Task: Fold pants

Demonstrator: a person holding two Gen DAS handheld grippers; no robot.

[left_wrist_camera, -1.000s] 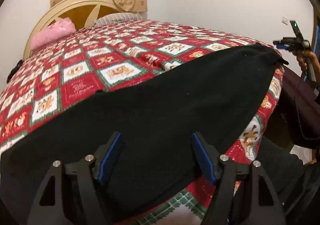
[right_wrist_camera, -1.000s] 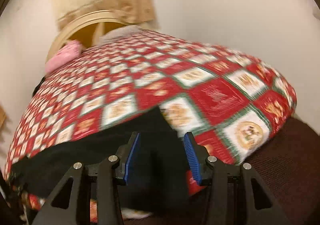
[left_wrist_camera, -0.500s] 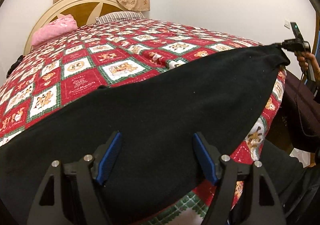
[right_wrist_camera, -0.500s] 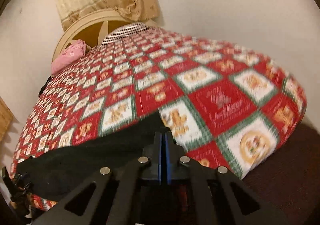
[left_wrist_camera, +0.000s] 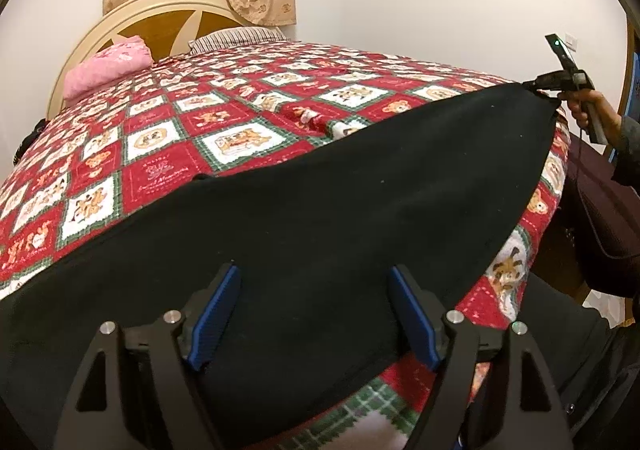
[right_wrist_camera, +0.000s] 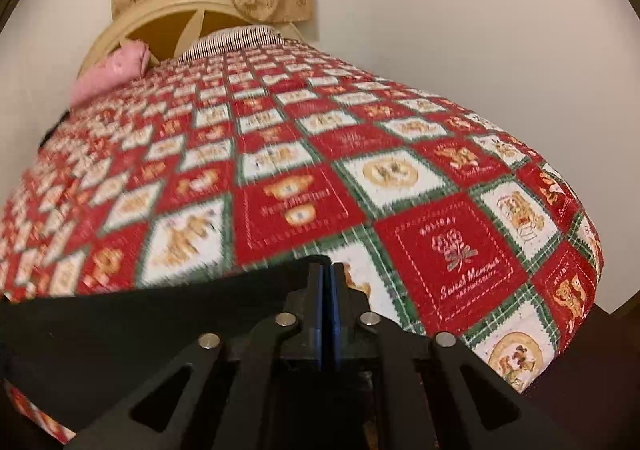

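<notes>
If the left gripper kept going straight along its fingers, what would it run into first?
Most likely the black pants: the open left gripper points down at the cloth spread between its fingers, with the quilt beneath. How close the cloth lies is unclear.

A second earlier the right gripper stood with its blue pads apart over the far corner of the black pants, which lay flat on the red patchwork bedspread. Its jaws then closed on that corner; they have eased open a little since but still pinch the cloth. Seen from the left wrist, the corner had lifted off the bedspread and the pants' far edge was drawn into a taut line, so black cloth covered more of the bedspread. The right gripper had also shifted across the bedspread, toward its near corner.
</notes>
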